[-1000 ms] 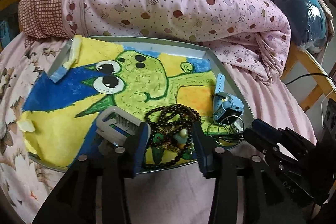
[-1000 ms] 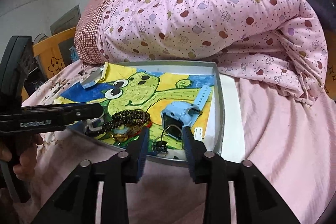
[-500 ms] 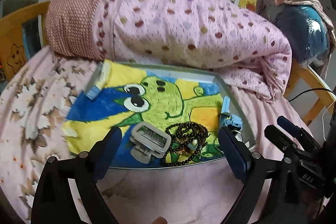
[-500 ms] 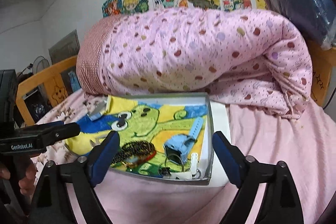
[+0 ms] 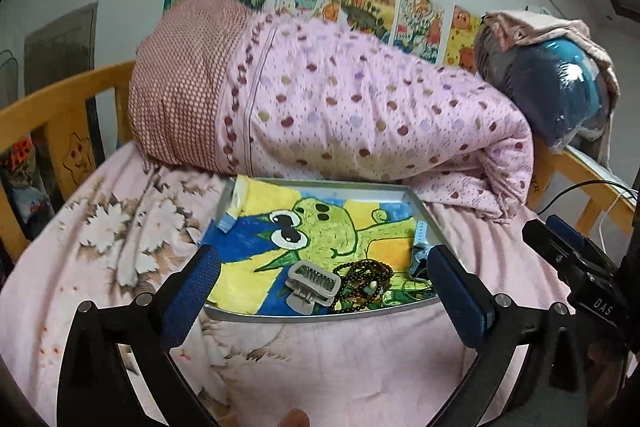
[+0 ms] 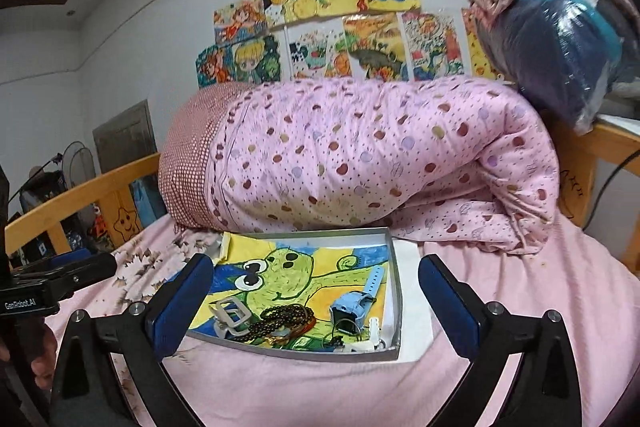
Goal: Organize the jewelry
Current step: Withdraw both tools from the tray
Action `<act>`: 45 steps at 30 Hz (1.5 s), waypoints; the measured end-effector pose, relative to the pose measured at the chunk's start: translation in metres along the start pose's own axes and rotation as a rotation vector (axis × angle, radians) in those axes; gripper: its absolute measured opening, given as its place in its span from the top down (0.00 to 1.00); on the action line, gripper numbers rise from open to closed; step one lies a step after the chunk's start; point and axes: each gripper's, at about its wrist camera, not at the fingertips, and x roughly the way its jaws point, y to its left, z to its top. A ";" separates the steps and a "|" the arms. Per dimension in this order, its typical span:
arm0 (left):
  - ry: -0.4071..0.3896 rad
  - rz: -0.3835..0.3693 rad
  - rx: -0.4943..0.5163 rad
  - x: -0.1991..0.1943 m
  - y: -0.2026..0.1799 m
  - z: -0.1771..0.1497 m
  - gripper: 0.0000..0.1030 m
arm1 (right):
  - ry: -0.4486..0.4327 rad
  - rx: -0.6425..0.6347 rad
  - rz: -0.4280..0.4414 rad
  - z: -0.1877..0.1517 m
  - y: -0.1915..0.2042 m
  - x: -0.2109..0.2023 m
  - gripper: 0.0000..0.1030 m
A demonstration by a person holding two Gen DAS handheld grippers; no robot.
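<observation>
A shallow grey box lid (image 5: 424, 211) (image 6: 394, 291) with a frog drawing inside lies on the pink bed. In its near end lie a grey hair claw clip (image 5: 312, 285) (image 6: 230, 313), a dark bead necklace pile (image 5: 366, 279) (image 6: 284, 319), a blue smartwatch (image 5: 418, 247) (image 6: 356, 301) and small thin rings (image 6: 344, 337). My left gripper (image 5: 324, 301) is open and empty, held back above the lid's near edge. My right gripper (image 6: 316, 307) is open and empty too, also held back from the lid.
A rolled pink dotted quilt (image 5: 340, 119) (image 6: 360, 155) lies right behind the lid. Wooden bed rails (image 5: 48, 115) run along the left and right. A wrapped blue bundle (image 6: 568, 39) sits at the back right. A black cable (image 5: 576, 191) hangs at the right.
Both grippers have opened wide and pulled back and up from the lid. The jewelry now lies in the lid's near end, farther from the fingers.
</observation>
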 end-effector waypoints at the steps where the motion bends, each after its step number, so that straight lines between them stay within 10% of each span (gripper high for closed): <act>1: -0.009 -0.002 0.004 -0.007 0.000 0.000 0.02 | -0.004 0.002 -0.005 -0.001 0.001 -0.005 0.00; 23: -0.043 -0.024 0.092 -0.093 0.014 -0.055 0.02 | -0.018 -0.009 -0.114 -0.034 0.051 -0.118 0.00; 45: 0.035 -0.012 0.097 -0.088 0.026 -0.101 0.02 | 0.131 -0.017 -0.111 -0.076 0.067 -0.092 0.00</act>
